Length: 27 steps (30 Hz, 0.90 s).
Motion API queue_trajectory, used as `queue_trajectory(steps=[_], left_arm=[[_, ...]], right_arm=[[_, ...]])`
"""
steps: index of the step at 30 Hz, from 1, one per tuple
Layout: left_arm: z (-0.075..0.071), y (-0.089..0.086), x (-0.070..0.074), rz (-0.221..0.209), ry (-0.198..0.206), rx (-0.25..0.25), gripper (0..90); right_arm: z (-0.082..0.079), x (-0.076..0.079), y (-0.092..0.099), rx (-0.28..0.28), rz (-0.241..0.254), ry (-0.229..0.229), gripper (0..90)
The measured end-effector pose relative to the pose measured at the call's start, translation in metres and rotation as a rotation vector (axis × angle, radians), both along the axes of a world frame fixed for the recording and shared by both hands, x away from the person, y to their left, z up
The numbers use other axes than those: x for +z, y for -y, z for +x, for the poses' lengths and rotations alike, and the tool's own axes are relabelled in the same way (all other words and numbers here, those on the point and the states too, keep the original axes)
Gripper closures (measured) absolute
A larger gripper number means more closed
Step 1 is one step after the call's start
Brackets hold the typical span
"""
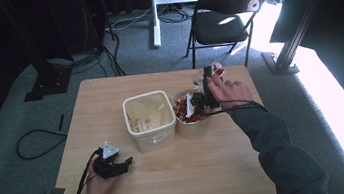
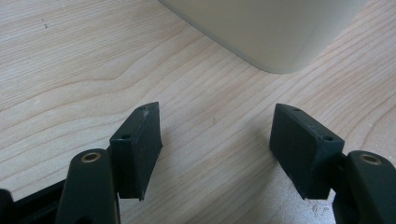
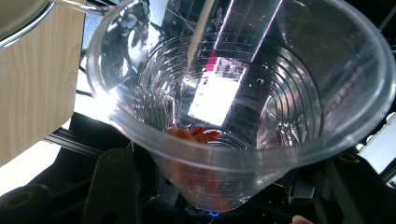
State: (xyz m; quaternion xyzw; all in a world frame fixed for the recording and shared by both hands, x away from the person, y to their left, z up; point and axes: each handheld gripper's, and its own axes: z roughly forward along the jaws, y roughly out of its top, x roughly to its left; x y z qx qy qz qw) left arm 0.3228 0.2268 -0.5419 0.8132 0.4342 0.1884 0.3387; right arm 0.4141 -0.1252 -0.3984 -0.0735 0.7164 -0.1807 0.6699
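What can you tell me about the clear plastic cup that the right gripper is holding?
The clear plastic cup is thin, see-through and ribbed with rings toward its base, with a rolled rim. It is nearly empty: a few small red and orange pieces lie at its bottom. The right gripper holds it, tipped with its mouth toward that gripper's camera, above the far right part of the table, beside the round tub of red pieces. In the high view it shows past the person's hand, near the table's far edge.

Pale matt wood table (image 2: 70, 60), glossy clear plastic cup (image 3: 243, 93)
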Motion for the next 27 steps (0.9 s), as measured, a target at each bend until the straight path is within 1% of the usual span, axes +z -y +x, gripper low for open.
queue_trajectory(steps=[9,27], left_arm=[[-0.0002,0.0005,0.0000,-0.001,0.000,-0.002,34.8],[-0.0002,0.0007,0.0001,0.001,-0.001,-0.006,34.8]], right_arm=[[-0.0009,-0.0012,-0.0021,0.008,-0.009,0.001,44.2],[-0.0002,-0.0021,-0.0019,0.009,-0.003,-0.005,44.1]])
